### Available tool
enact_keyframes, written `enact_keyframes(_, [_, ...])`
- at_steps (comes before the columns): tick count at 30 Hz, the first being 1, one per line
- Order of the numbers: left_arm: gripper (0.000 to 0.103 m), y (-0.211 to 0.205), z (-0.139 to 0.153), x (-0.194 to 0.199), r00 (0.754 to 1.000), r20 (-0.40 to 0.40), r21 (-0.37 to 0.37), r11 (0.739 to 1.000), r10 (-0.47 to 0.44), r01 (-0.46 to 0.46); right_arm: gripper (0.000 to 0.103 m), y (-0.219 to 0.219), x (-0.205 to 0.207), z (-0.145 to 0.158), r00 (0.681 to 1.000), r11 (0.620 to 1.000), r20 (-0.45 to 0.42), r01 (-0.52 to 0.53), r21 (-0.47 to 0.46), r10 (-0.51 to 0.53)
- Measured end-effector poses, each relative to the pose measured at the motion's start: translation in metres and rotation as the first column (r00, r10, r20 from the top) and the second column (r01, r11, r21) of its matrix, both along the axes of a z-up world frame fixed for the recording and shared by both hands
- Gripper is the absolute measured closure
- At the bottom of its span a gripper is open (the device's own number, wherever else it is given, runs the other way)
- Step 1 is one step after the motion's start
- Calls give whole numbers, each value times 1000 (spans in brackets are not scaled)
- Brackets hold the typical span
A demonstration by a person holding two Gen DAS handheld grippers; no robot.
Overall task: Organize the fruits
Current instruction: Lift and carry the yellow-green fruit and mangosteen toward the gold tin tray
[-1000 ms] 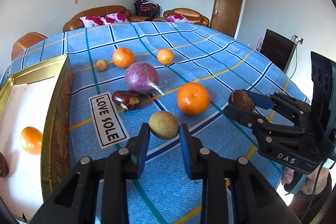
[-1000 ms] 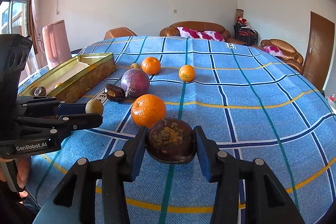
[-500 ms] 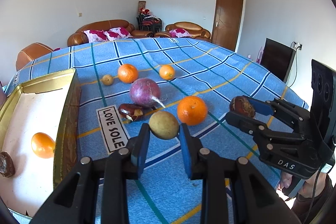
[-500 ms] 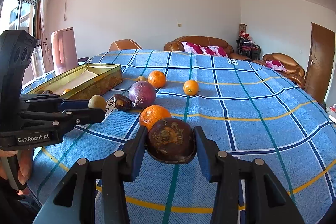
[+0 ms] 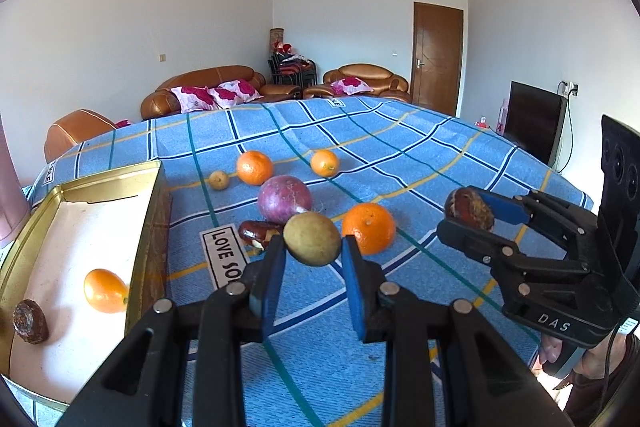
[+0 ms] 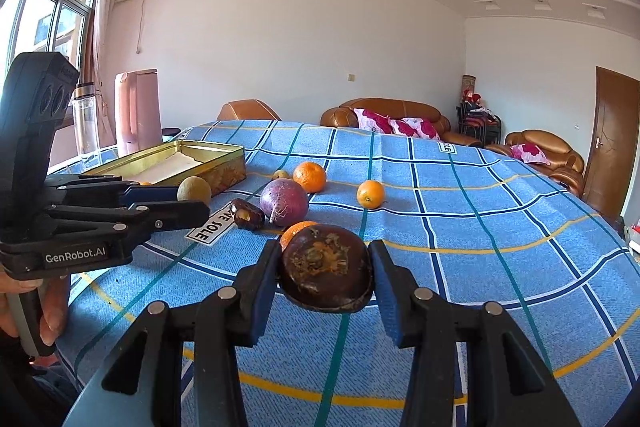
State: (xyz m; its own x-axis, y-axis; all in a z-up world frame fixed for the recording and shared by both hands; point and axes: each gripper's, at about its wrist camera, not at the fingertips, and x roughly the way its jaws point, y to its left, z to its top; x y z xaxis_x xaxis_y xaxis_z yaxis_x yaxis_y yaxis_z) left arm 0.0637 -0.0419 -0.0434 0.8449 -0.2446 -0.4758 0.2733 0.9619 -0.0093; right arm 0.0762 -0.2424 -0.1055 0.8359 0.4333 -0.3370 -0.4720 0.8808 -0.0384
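At the left edge of the table [image 5: 420, 131], which is covered in a blue checked cloth, sits the gold tin [image 5: 150, 227], open. Inside it lie a small orange fruit [image 5: 106, 290] and a brown dried fruit [image 5: 30, 321] near its near end.

My left gripper [image 5: 312, 259] is pinching a greenish-yellow fruit [image 5: 312, 238] between its blue pads, held above the cloth just right of the tin. In the right wrist view the same gripper [image 6: 192, 203] shows from the side with that fruit [image 6: 195, 190] at its tips, in front of the tin's [image 6: 224, 163] near corner.

Beyond it on the cloth, near the printed label [image 5: 224, 259], lie a dark date-like fruit [image 5: 258, 232] and, touching it, a purple round vegetable [image 5: 285, 199] with a thin root. Behind these, towards the far edge, sit a small yellow fruit [image 5: 219, 180], an orange [image 5: 254, 167] and a smaller orange [image 5: 325, 162]. A larger orange [image 5: 368, 233] rests just right of the purple one.

Further right, my right gripper [image 6: 325, 283] is clamped on a dark brown, wrinkled fruit [image 6: 326, 273] with orange flecks, held above the cloth near the table's near edge. From the left wrist it [image 5: 464, 217] appears side-on, the fruit [image 5: 469, 208] at its tips.
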Motion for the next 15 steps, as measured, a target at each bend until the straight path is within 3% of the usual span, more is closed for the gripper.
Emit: enact_keyframes(15, [73, -1, 4, -9, 998, 65, 19, 1000, 20, -21, 56, -6, -12, 1, 997, 999, 73, -16, 28, 14])
